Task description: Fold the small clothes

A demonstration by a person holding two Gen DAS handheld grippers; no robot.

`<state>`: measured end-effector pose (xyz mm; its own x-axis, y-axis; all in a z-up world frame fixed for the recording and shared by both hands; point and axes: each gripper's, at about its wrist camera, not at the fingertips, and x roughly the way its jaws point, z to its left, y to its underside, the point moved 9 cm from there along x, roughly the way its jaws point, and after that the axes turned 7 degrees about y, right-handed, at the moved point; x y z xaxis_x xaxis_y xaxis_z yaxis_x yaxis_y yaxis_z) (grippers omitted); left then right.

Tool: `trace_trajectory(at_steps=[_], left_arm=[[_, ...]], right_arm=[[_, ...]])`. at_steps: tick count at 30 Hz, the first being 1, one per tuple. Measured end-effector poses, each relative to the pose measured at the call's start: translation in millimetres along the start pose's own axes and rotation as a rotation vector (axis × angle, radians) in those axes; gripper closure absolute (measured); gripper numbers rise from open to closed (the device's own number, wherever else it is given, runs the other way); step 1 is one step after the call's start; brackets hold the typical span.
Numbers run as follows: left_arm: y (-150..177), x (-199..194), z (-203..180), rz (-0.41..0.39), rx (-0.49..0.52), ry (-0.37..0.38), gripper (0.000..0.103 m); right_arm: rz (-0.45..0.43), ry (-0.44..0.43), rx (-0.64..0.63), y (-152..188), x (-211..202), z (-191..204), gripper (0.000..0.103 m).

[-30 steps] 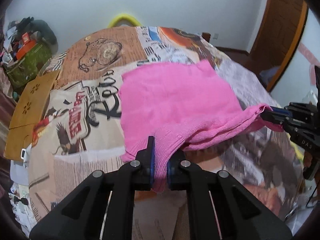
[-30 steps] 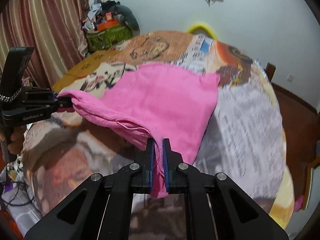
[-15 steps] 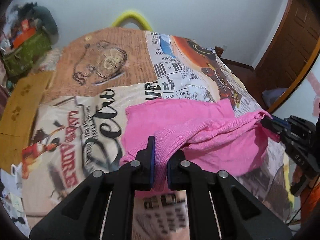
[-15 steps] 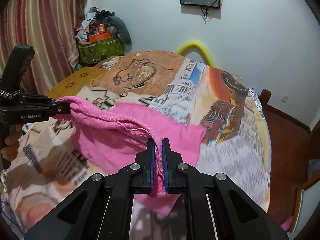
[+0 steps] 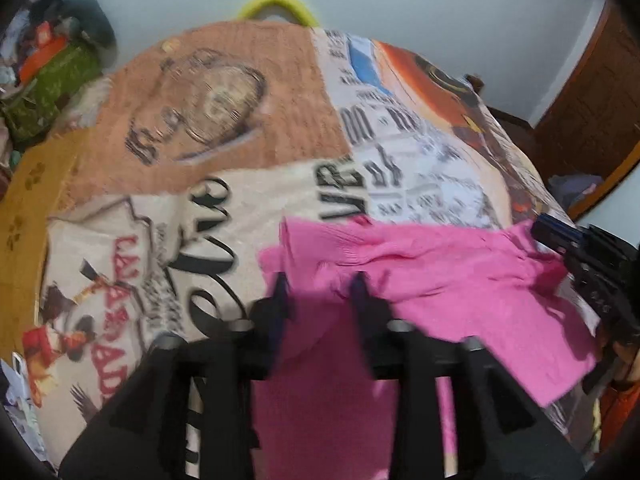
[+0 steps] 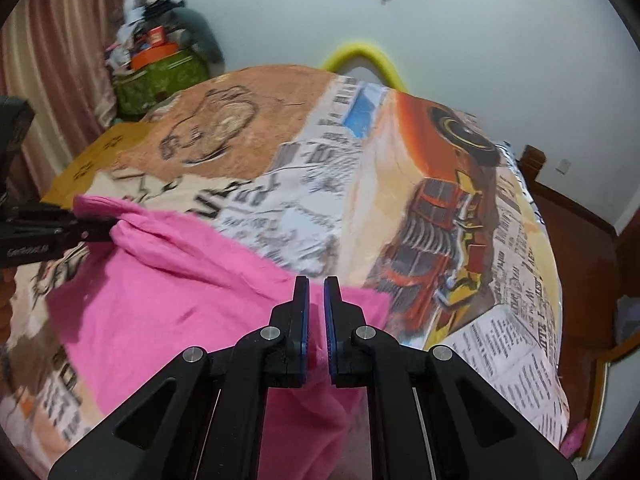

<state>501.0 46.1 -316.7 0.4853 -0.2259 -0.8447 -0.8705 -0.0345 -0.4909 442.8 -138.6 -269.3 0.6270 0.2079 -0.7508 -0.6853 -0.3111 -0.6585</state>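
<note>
A pink cloth (image 5: 440, 272) (image 6: 160, 300) lies folded over on itself on a bed with a printed sheet (image 5: 200, 120) (image 6: 400, 160). My left gripper (image 5: 320, 280) is blurred at the fold's left corner. Its jaws are opening and stand apart, and the cloth lies loose between them. From the right wrist view the left gripper (image 6: 108, 226) shows at that same corner. My right gripper (image 6: 316, 282) stays pinched on the fold's right corner, its jaws just starting to open with pink cloth between the pads. It also appears as the right gripper (image 5: 540, 228) at the cloth's right end.
A green box piled with clutter (image 5: 52, 80) (image 6: 160, 76) stands beyond the bed's far left corner. A yellow arc (image 5: 276, 0) (image 6: 360, 56) rises behind the bed. A striped curtain (image 6: 48, 60) hangs left, a wooden door (image 5: 592, 100) stands right, and a tan board (image 5: 24, 200) lies along the bed's left side.
Both grippers carried the cloth's near edge away from me and down over its far part, folding it. The left jaws have parted from the cloth. The right jaws remain close together.
</note>
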Motion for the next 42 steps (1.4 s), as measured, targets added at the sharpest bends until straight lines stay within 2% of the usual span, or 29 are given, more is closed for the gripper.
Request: trace_trajectory(at_steps=[2, 4, 9, 13, 18, 22, 28, 35, 37, 39, 41, 42], left_arm=[[-4, -8, 6, -0.037, 0.004, -0.018, 0.052], [-2, -15, 11, -0.047, 0.0, -0.021, 0.051], [19, -30, 20, -0.027, -0.003, -0.037, 0.047], [50, -37, 18, 0.01, 0.012, -0.021, 0.042], [87, -35, 15, 0.063, 0.004, -0.001, 0.04], [104, -27, 11, 0.099, 0.002, 0.01, 0.04], [112, -27, 16, 0.096, 0.004, 0.002, 0.036], [108, -38, 25, 0.063, 0.009, -0.011, 0.036], [108, -36, 27, 0.063, -0.003, -0.01, 0.034], [112, -28, 29, 0.081, -0.022, 0.004, 0.032], [113, -27, 28, 0.072, -0.002, -0.012, 0.03], [113, -27, 27, 0.068, 0.014, -0.026, 0.03]], right_arm=[[-0.015, -0.024, 0.041, 1, -7, -5, 0.087], [-0.029, -0.032, 0.046, 2, -15, -7, 0.082], [-0.045, -0.056, 0.057, 13, -42, -7, 0.068], [-0.023, -0.103, 0.057, 30, -53, 2, 0.065], [0.02, -0.09, 0.017, 59, -55, 11, 0.062], [0.031, -0.094, 0.08, 67, -51, 3, 0.059], [0.051, -0.084, 0.078, 68, -43, -1, 0.059], [0.029, -0.042, 0.093, 43, -32, -17, 0.059], [0.044, -0.047, 0.104, 39, -19, -18, 0.062], [0.066, -0.057, 0.1, 36, -8, -17, 0.081], [0.067, -0.048, 0.099, 35, 0, -17, 0.095], [0.066, -0.048, 0.097, 34, 2, -16, 0.096]])
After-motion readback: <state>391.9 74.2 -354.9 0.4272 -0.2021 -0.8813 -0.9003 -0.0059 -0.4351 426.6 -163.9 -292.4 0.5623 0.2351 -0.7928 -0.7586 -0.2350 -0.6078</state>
